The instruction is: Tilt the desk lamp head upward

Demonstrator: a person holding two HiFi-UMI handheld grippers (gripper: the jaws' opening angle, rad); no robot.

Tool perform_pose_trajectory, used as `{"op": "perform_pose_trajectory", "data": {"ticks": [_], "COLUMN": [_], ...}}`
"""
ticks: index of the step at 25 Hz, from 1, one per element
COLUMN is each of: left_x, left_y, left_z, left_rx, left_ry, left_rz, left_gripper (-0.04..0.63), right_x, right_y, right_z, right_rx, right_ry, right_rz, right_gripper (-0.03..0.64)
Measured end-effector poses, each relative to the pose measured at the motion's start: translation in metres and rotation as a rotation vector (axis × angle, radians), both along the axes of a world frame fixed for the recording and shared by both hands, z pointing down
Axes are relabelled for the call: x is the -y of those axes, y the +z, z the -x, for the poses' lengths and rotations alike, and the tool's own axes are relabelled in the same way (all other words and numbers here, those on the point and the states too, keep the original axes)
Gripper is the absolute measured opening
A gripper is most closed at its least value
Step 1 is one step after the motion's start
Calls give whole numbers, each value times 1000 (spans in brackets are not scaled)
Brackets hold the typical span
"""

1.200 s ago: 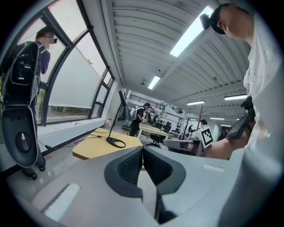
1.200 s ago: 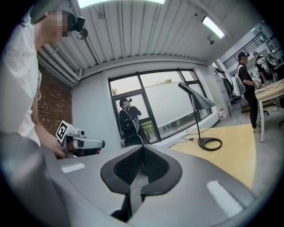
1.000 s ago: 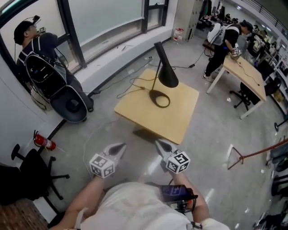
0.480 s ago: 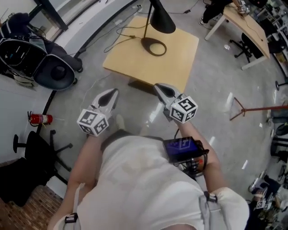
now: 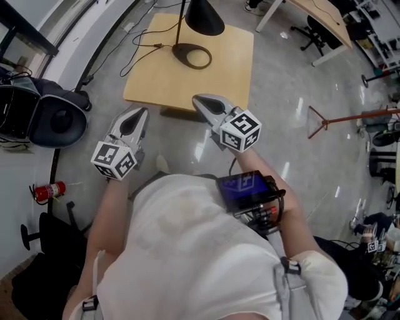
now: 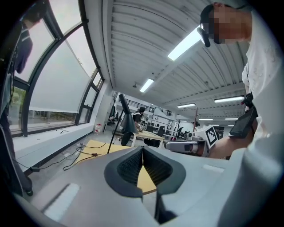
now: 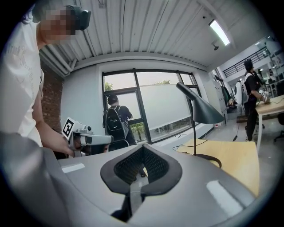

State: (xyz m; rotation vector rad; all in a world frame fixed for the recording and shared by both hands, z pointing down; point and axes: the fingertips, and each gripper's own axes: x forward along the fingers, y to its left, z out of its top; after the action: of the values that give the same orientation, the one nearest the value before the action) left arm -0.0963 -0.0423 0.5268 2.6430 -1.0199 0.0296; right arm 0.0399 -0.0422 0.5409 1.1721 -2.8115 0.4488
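Note:
A black desk lamp stands on a square light-wood table (image 5: 187, 81), with its cone head (image 5: 205, 19) above a ring base (image 5: 192, 56). In the head view my left gripper (image 5: 142, 111) is short of the table's near edge, shut and empty. Off the near right part of that edge is my right gripper (image 5: 196, 99), also shut and holding nothing. The left gripper view looks past shut jaws (image 6: 143, 149) to the lamp head (image 6: 128, 125) far ahead. In the right gripper view the cone (image 7: 202, 109) hangs ahead to the right of the shut jaws (image 7: 143, 148).
A black cable (image 5: 147, 47) trails across the table to the floor. A black bag (image 5: 53, 119), a fire extinguisher (image 5: 47, 191) and an office chair (image 5: 40, 240) sit at the left. A second desk (image 5: 325, 22) stands at the far right. A person with a backpack (image 7: 116, 124) stands by the window.
The head view has dropped and closed in, so the table and lamp sit higher in the picture. Both grippers have advanced toward the table's near edge, staying shut.

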Motion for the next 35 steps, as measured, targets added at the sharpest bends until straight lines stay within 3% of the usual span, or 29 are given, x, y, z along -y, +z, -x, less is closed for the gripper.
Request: {"op": "perform_pose_trajectory", "data": {"ticks": [12, 17, 20, 25, 35], "left_x": [50, 83, 84, 89, 150], "left_y": [6, 2, 16, 26, 13], "left_z": [24, 16, 22, 20, -5], "left_rx": [-9, -20, -14, -14, -18], "left_ry": [163, 210, 243, 268, 275], "left_rz": [2, -4, 33, 59, 23], "left_gripper": [2, 3, 3, 3, 3], "right_x": [29, 49, 52, 50, 114], "right_y": [-2, -10, 3, 18, 20], "right_z": [22, 12, 12, 13, -15], "right_rx": [-13, -24, -15, 12, 32], "right_ry": [166, 229, 262, 314, 340], "right_rz": [-6, -19, -16, 44, 12], "right_gripper": [11, 11, 11, 11, 11]}}
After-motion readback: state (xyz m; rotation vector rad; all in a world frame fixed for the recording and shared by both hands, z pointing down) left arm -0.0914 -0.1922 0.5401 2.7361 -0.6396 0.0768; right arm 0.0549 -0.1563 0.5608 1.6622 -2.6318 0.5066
